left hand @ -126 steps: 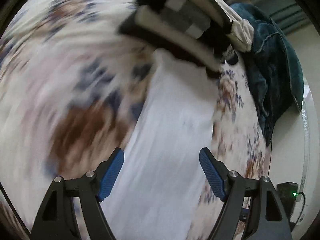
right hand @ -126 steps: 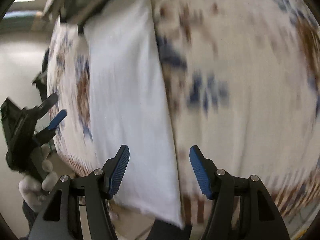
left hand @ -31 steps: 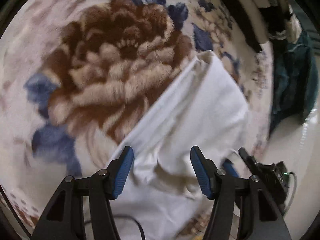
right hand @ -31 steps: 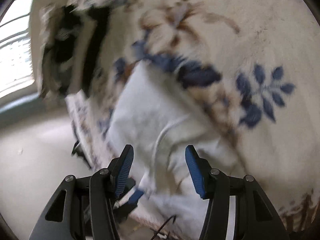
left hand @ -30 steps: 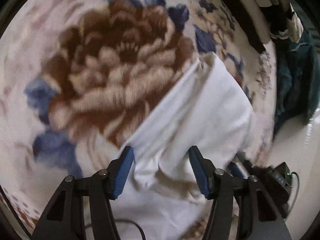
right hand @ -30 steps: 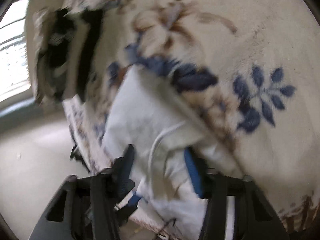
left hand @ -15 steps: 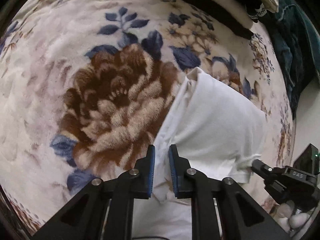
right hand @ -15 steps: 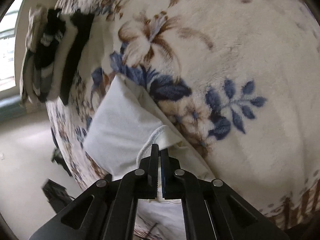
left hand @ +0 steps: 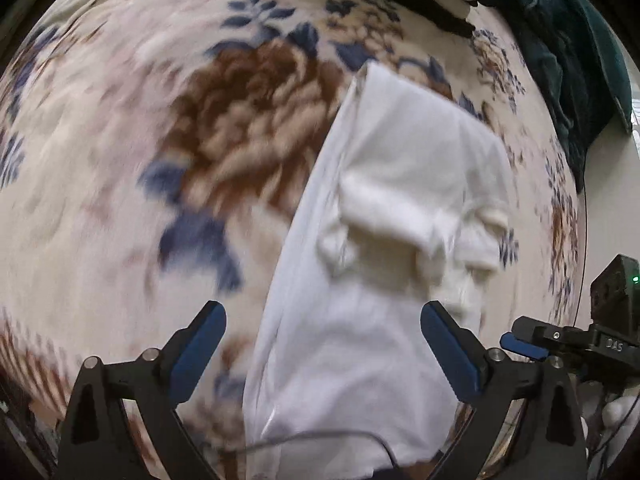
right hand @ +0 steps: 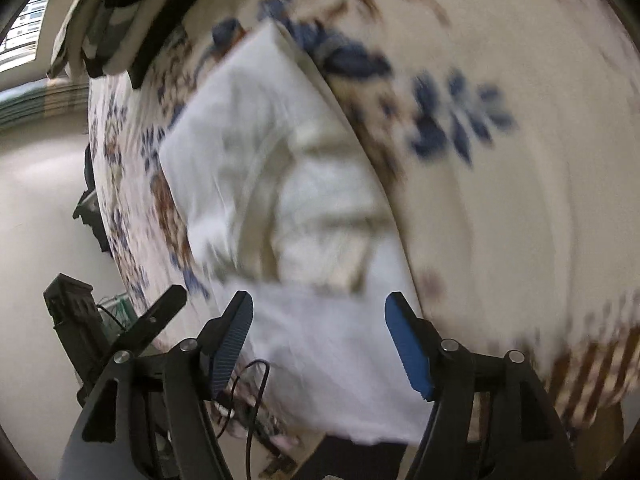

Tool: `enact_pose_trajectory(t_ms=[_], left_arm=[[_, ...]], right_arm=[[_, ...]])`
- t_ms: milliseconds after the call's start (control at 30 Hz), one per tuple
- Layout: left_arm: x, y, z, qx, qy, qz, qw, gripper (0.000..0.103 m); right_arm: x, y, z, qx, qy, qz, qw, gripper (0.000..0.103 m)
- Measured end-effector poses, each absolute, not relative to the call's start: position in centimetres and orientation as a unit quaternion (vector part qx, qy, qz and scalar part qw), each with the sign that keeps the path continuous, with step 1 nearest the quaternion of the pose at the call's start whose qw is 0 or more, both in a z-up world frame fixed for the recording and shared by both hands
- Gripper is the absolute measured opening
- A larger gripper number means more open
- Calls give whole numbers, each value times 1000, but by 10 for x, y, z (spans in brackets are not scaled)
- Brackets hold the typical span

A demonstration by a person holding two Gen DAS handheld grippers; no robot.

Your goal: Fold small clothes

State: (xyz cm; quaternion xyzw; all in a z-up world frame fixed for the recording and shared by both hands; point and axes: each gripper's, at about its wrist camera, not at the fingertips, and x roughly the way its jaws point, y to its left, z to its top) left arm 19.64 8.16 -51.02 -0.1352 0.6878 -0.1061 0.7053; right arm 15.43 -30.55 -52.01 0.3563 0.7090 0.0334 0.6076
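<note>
A white garment [left hand: 384, 240] lies partly folded on a floral blanket [left hand: 120, 160], with a flap turned over its middle and its near end hanging over the bed's edge. It also shows in the right wrist view [right hand: 280, 208]. My left gripper [left hand: 322, 346] is open and empty above the garment's near end. My right gripper [right hand: 318, 338] is open and empty over the same end. The right gripper also shows at the right of the left wrist view [left hand: 528, 344].
Folded black-and-white clothes [right hand: 108, 24] lie stacked at the far end of the bed. A dark teal garment [left hand: 572, 60] lies at the far right. A thin black cable [right hand: 256, 392] hangs near the bed's edge. Pale floor [right hand: 32, 200] lies beside the bed.
Half a second ago both grippers were shut on the garment's edge. Both have now opened, let the cloth go and drawn back; the turned-over flap lies on the garment.
</note>
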Motion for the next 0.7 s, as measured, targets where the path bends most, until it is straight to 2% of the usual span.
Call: enact_pose_trajectory(t_ms=[200,567,633,667,700], left_arm=[[124,103,-518,-148,712,-62,683,100],[41,101,-590,-165,758,-56,628,99],[36,99,-589,-171,749,-55,638,87],[35,98,-587,-172,745,-54,642,69],[33,98,-584,-176,741,-54,645,39]], right_arm=[[81,-310,-531,343,742,30,575,71],[-26,-303,-595,371,778,38,506,71],[-33,-293,-608,371,784,52,495,71],[-36,-287,-615,373,787,57,489,71],[-35,-282,-621,375,788,63,485,71]])
